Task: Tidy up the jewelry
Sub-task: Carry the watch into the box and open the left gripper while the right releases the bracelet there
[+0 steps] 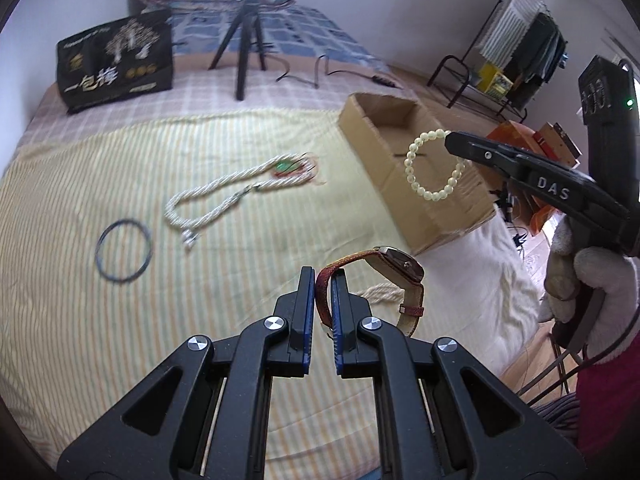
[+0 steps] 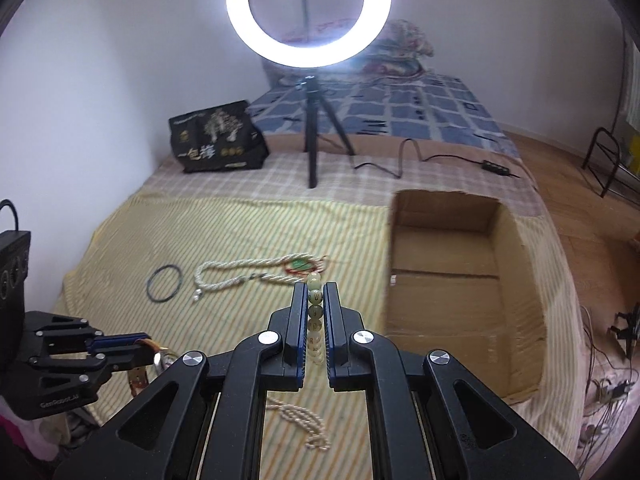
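My left gripper [image 1: 323, 276] is shut on the red strap of a wristwatch [image 1: 402, 266], held a little above the striped yellow cloth [image 1: 200, 320]. The right wrist view shows that left gripper [image 2: 146, 340] at lower left with the watch [image 2: 160, 360]. My right gripper [image 2: 314, 286] is shut on a pale bead bracelet [image 2: 315, 300]. In the left wrist view the bracelet [image 1: 434, 197] hangs from the right gripper [image 1: 452, 142] in front of an open cardboard box [image 1: 440, 220]. On the cloth lie a white rope necklace [image 1: 224, 196], a green pendant on red cord [image 1: 288, 168] and a dark bangle [image 1: 124, 250].
The cardboard box [image 2: 440, 216] sits on the bed's right side. A second rope necklace [image 2: 304, 420] lies under my right gripper. Behind stand a ring light on a tripod [image 2: 310, 136], a black bag [image 2: 218, 138] and a cable [image 2: 408, 160]. A gloved hand [image 1: 576, 280] holds the right gripper.
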Demonstrator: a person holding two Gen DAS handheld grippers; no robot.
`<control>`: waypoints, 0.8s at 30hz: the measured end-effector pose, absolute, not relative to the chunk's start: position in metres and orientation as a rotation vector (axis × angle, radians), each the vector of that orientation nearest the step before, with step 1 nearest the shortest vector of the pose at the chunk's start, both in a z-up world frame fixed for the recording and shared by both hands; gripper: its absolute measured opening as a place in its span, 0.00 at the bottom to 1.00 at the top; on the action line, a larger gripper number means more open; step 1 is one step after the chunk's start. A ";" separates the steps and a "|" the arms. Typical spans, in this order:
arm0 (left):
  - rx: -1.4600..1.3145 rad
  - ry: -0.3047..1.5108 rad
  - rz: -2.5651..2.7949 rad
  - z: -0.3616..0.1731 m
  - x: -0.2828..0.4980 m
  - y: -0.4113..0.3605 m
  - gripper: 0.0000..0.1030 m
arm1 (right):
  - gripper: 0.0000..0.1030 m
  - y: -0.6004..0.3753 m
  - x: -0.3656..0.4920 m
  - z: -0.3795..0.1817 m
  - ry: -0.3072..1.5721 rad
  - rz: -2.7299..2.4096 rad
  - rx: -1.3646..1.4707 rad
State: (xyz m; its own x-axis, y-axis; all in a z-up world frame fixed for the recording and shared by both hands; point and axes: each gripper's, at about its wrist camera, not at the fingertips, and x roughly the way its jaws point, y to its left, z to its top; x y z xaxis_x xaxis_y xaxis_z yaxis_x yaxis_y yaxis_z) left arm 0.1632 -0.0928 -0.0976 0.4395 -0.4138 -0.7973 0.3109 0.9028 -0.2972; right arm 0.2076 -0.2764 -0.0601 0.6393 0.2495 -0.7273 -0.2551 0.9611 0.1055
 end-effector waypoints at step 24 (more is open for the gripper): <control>-0.032 0.994 -0.604 -0.110 0.222 -0.254 0.06 | 0.06 -0.398 0.245 -0.078 0.853 0.098 0.138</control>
